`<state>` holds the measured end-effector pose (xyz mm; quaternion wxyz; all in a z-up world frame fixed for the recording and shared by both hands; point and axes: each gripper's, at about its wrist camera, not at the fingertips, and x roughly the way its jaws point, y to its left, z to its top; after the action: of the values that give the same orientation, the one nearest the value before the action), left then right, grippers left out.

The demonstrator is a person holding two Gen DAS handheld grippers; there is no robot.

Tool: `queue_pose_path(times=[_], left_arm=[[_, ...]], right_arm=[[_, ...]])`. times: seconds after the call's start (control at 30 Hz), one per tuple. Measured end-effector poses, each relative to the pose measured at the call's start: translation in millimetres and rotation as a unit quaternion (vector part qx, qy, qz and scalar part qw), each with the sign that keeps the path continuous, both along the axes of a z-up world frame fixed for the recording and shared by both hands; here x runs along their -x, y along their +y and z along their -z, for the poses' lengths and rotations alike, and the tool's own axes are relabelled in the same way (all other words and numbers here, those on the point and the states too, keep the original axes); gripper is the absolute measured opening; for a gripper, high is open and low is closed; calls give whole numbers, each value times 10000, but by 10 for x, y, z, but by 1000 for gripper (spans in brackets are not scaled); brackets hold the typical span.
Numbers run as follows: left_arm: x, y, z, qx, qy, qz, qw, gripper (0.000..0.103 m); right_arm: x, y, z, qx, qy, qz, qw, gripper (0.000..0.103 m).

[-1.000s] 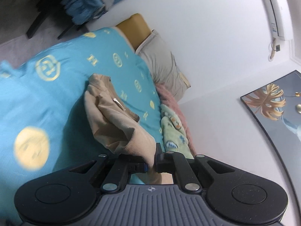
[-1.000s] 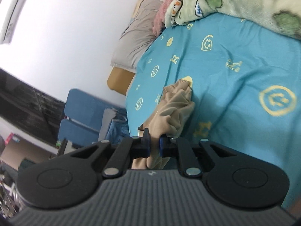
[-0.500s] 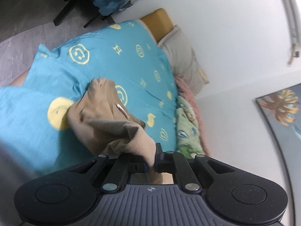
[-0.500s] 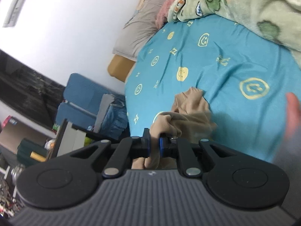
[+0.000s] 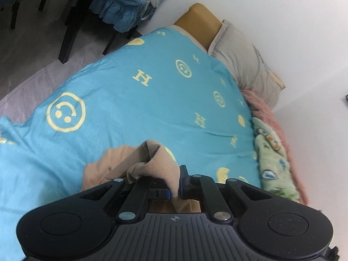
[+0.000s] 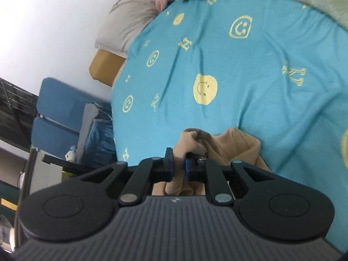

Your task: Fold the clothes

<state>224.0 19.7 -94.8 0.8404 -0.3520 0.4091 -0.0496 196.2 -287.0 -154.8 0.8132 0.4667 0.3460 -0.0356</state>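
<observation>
A tan garment (image 5: 132, 163) lies bunched on the blue bedsheet (image 5: 134, 108) near the bed's front edge. My left gripper (image 5: 175, 190) is shut on a fold of it, with cloth pinched between the jaws and draped over the left finger. The garment also shows in the right wrist view (image 6: 235, 148), where my right gripper (image 6: 178, 169) is shut on another bunched fold. Most of the garment is hidden under both grippers.
A grey pillow (image 5: 245, 65) and a tan headboard cushion (image 5: 200, 24) lie at the bed's head. A green patterned blanket (image 5: 271, 158) and a pink fleece (image 5: 265, 113) lie along the wall side. Blue-covered chairs (image 5: 124, 2) stand on the floor beside the bed.
Both grippers have pulled the garment toward the bed's near edge. Less of it lies spread on the sheet; it is now bunched close under the jaws.
</observation>
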Motion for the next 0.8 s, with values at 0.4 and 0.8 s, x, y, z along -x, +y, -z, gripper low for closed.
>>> queue_pose_path(times=[0.4,0.8], left_arm=[[-149,58,230,-14,-265,502,9984,55],[104,-284,198,-1522,-1207,1394,9710,88]], right_arm=[[-86,11,15,-93,-196,-480,9986,49],[21,345,-142,1563,-779,-1312,9759,34]])
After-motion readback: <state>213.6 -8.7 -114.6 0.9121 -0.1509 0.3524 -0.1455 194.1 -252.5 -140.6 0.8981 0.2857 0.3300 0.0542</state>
